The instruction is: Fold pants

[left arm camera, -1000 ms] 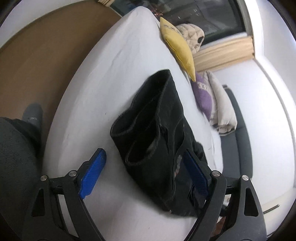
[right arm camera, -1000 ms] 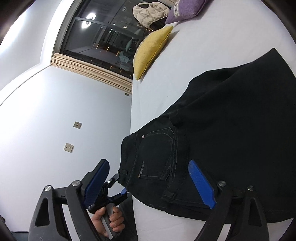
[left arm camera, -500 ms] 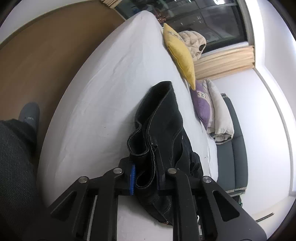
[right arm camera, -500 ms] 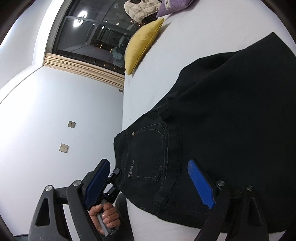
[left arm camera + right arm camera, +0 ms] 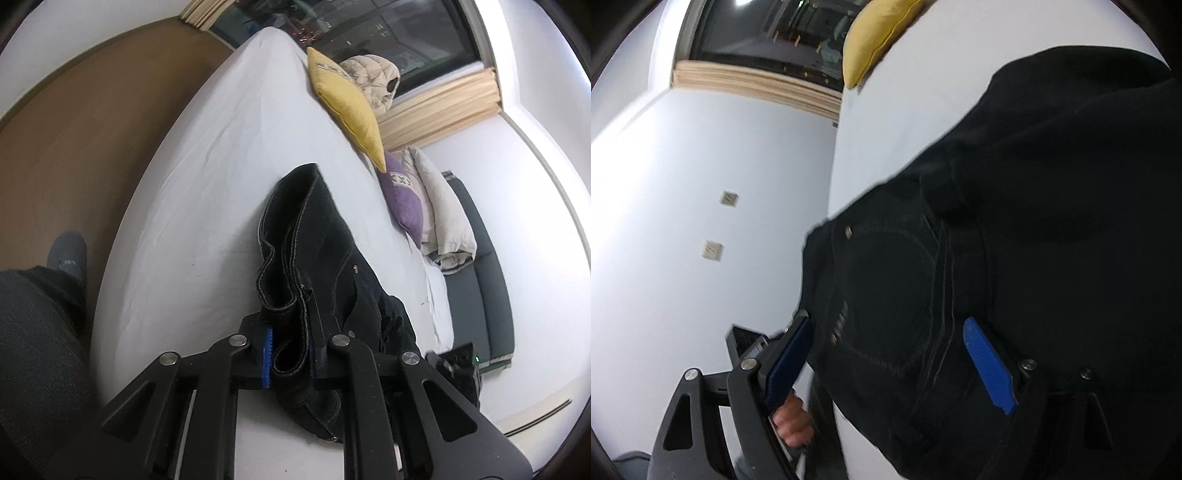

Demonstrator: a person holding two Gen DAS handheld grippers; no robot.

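Black pants (image 5: 325, 251) lie folded lengthwise on the white bed (image 5: 221, 155). My left gripper (image 5: 290, 350) is shut on the bunched hem ends of the pants, near the bed's front edge. In the right wrist view the pants (image 5: 1015, 221) fill most of the frame, with the back pocket and waist area facing me. My right gripper (image 5: 886, 358) is open, its blue pads on either side of the pocket area at the waist, close over the cloth. Whether the pads touch the cloth I cannot tell.
A yellow pillow (image 5: 347, 107) lies at the far edge of the bed, also in the right wrist view (image 5: 882, 33). A purple pillow (image 5: 402, 195) and a beige jacket (image 5: 439, 214) lie beside a grey sofa (image 5: 484, 277). Brown floor (image 5: 62, 136) lies on the left.
My left gripper closed on the pants' hem ends and holds them. My right gripper moved in closer over the waist and pocket, still open.
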